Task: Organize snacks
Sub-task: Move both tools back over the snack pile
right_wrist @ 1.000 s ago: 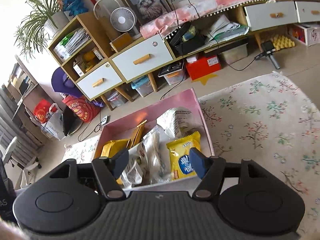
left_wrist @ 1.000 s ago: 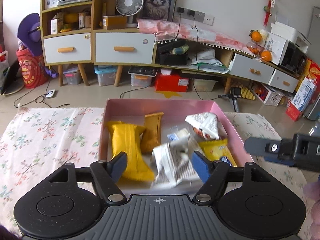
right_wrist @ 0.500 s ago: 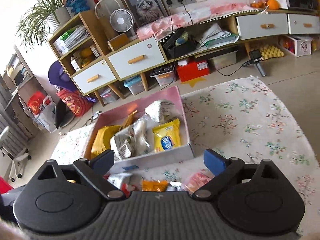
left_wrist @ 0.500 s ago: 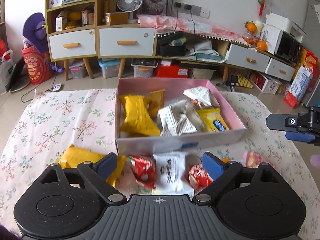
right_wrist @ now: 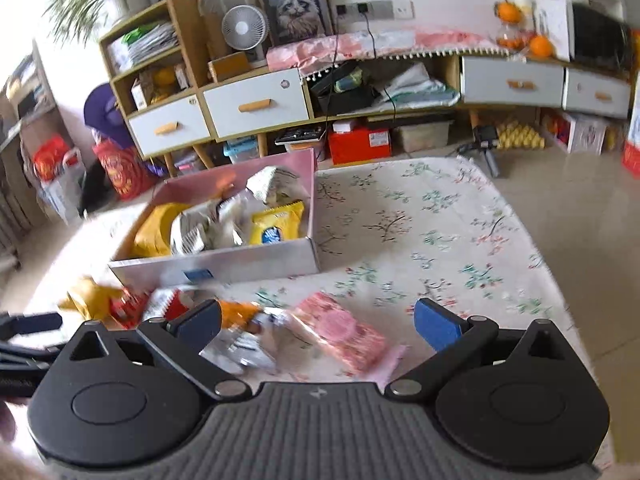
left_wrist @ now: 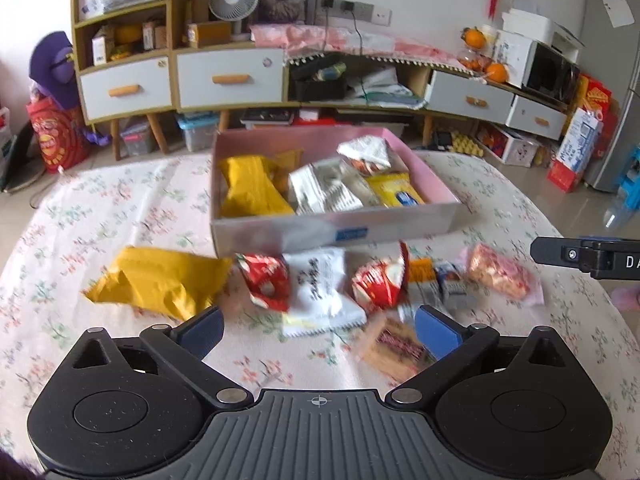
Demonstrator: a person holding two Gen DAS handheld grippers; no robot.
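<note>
I've pulled both tools, left tool (left_wrist: 318,330) and right tool (right_wrist: 318,324), back from the pink box (left_wrist: 332,232), jaws just spread wide and empty (loose packets (left_wrist: 316,284) next).

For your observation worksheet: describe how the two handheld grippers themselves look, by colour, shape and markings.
Both the left gripper and the right gripper look alike: black ribbed body, two round discs, angled black arms, silver pivot pins and blue pads. A small cross mark sits at the centre.

Both wrist cameras look forward and down along their hand-held gripper fingers, close above the counter (left_wrist: 120,208). Each view shares the pink box (left_wrist: 332,232) at 12 o'clock and the cabinets (right_wrist: 256,106) behind it.
</note>
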